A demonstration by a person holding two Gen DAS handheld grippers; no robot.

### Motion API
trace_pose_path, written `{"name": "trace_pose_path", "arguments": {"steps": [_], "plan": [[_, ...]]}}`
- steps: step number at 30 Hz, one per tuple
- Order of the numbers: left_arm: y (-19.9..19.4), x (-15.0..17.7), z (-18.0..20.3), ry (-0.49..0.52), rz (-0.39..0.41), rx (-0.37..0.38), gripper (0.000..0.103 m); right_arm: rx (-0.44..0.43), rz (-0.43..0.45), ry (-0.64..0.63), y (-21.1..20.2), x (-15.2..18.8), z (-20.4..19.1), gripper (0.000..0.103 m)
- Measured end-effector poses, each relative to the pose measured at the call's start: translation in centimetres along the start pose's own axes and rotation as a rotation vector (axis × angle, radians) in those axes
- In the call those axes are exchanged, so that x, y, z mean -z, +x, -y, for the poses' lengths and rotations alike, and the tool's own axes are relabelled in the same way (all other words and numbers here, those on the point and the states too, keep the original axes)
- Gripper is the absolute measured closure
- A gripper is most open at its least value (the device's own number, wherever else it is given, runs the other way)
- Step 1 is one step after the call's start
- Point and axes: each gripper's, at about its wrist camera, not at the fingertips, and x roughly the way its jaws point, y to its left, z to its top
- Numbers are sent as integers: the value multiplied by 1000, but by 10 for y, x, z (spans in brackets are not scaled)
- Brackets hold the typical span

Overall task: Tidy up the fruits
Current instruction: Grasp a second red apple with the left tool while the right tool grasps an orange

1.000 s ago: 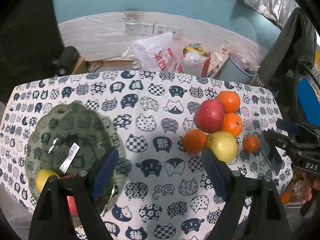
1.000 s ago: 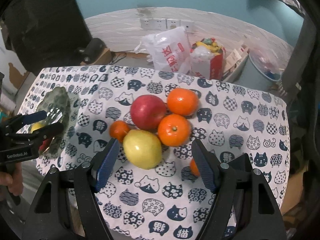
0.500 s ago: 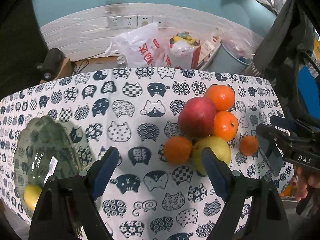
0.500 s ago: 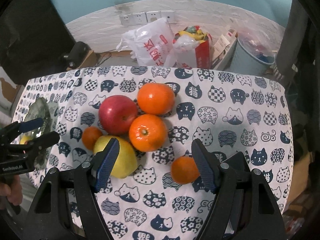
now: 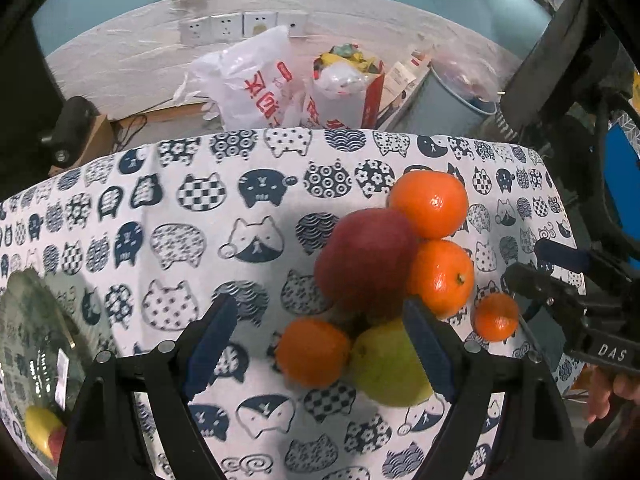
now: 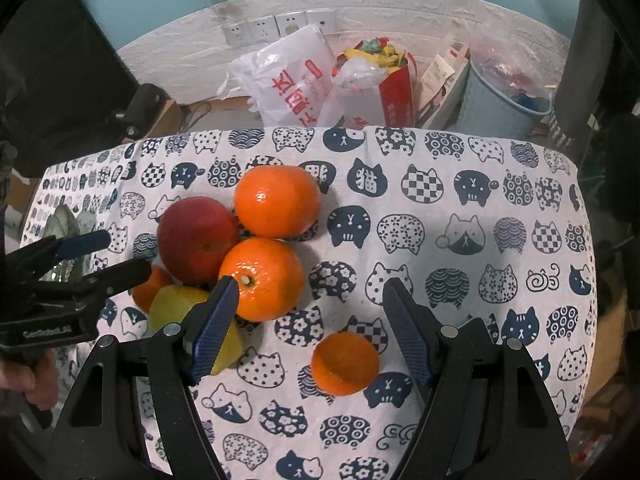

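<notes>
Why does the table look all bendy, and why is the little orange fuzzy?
Both views use fisheye lenses, so the tablecloth edge bows and the corners go black. In the right wrist view the small orange is blurred, apparently too close to the lens. In the left wrist view a dark shadow falls across the apple.

We see a red apple (image 6: 198, 238), yellow-green pear (image 5: 390, 366) and three oranges (image 6: 276, 202) touching in a cluster | a small tangerine (image 6: 345, 363) apart, alone | glass plate (image 5: 24, 320) holding what may be two fruits.
</notes>
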Motion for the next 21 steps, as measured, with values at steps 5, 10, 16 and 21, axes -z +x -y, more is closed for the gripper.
{"name": "trace_pose_path", "arguments": {"steps": [5, 10, 16, 21], "plan": [[15, -9, 7, -1, -17, 9, 17, -3, -10, 14, 8, -3, 8, 28], [28, -18, 12, -2, -36, 33, 17, -9, -12, 35, 14, -11, 14, 28], [43, -22, 13, -17, -59, 59, 17, -9, -17, 44, 19, -16, 18, 28], [55, -23, 12, -19, -77, 78, 17, -8, -19, 60, 21, -19, 21, 28]]}}
